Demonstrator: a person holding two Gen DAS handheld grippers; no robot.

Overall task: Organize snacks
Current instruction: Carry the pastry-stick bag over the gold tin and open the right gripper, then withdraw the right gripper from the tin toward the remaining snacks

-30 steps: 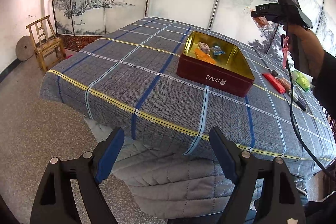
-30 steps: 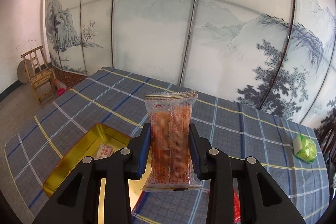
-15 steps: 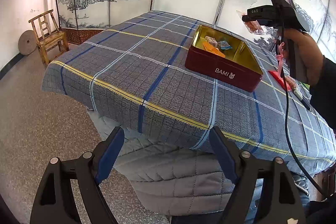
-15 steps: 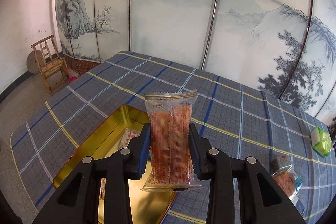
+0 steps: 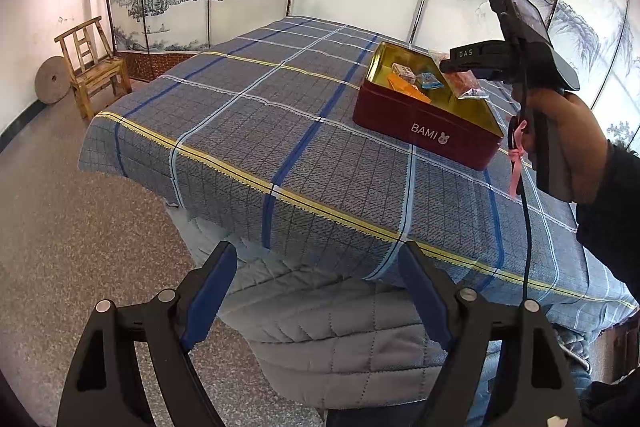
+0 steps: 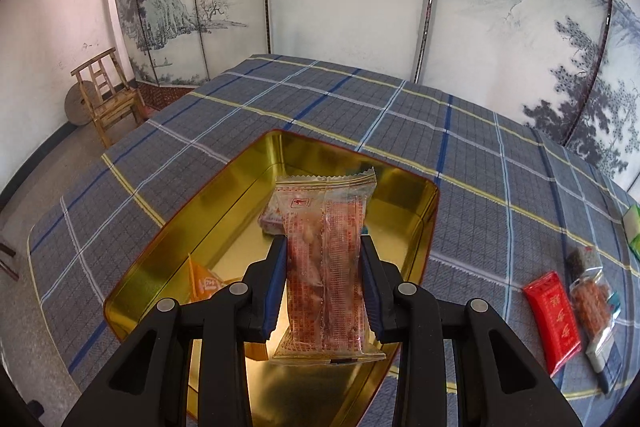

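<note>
Right gripper [image 6: 324, 287] is clamped on a clear snack packet [image 6: 326, 267], its 2 pads pressing the packet's long sides. The packet's long axis runs straight out along the fingers, and most of it hangs over the gold floor of the open tin [image 6: 400, 195]. The tin sits toward the table's near edge, its long side running away from this gripper. Directly under the packet the floor looks bare; 1 orange pack [image 6: 204, 283] lies by the near left wall and another small pack [image 6: 270, 219] sits just left of the packet's far end. Releasing here should probably drop the packet lengthwise inside.

Left gripper [image 5: 318, 287] hangs off the table's near edge with its jaws wide and nothing between them, well apart from the tin, so the right hand [image 5: 568, 147] is the nearer one. On the table to the right, 1 red packet [image 6: 554, 315] and a few others wait outside the tin.
</note>
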